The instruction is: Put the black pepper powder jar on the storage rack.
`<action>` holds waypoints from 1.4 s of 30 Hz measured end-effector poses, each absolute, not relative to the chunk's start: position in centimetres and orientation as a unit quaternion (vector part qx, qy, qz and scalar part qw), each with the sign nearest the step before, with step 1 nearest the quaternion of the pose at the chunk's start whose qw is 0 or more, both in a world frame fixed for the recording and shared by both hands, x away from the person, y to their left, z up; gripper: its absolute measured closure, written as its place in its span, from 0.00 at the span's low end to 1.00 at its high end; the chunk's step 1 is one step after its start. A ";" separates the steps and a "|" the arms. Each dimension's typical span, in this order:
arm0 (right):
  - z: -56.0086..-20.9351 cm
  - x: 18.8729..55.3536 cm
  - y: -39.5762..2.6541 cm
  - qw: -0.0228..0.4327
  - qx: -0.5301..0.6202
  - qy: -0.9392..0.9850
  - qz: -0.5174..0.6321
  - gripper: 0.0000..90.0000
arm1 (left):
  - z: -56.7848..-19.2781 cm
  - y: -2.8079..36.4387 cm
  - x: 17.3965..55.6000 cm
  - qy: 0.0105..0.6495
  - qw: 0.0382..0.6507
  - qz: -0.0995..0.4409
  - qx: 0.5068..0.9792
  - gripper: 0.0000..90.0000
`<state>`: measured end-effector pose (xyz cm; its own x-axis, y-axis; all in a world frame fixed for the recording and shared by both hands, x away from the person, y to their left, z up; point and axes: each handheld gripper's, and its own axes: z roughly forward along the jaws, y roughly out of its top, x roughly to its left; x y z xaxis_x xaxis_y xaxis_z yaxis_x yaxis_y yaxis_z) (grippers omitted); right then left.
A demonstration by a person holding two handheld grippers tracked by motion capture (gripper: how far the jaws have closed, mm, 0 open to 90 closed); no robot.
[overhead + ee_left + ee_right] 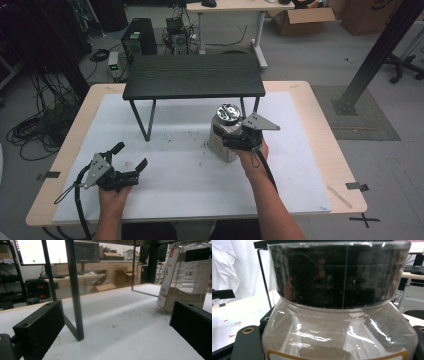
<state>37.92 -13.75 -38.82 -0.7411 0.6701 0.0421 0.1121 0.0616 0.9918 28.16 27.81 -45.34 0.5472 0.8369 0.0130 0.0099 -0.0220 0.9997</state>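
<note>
White mat on the desk (300, 90), cluttered lab behind: we have the jar gripped.
Jar (224, 131) label is cut off & unreadable in the right gripper view; contents look dark, can't tell what. Right gripper (234, 142) fingers are clamped on the jar's sides below the lid, jar standing on the mat by the small black table (194, 76). Left gripper (129, 161) fingers are apart w/ nothing between, well apart from the jar.

floor: grey (310, 55) | bkgd: desk (230, 6), cardboard boxes (300, 20), PC tower (139, 37), cable tangle (30, 130) | light: dim
</note>
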 end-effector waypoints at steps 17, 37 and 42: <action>-33.0 36.8 -14.6 0.208 0.241 0.700 0.639 0.25 | -45.3 27.8 28.2 0.336 0.613 0.337 0.630 0.00; -25.7 36.5 -14.7 0.206 0.200 0.704 0.650 0.25 | -45.3 27.8 28.2 0.336 0.613 0.337 0.630 0.00; -24.1 36.9 -14.3 0.199 0.196 0.704 0.653 0.25 | -45.3 27.8 28.2 0.337 0.614 0.337 0.630 0.00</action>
<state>36.88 -14.33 -24.10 -0.8443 0.5353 -0.0245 0.0162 0.0712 0.9973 28.19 27.81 -45.34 0.5466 0.8374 0.0106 0.0104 -0.0195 0.9998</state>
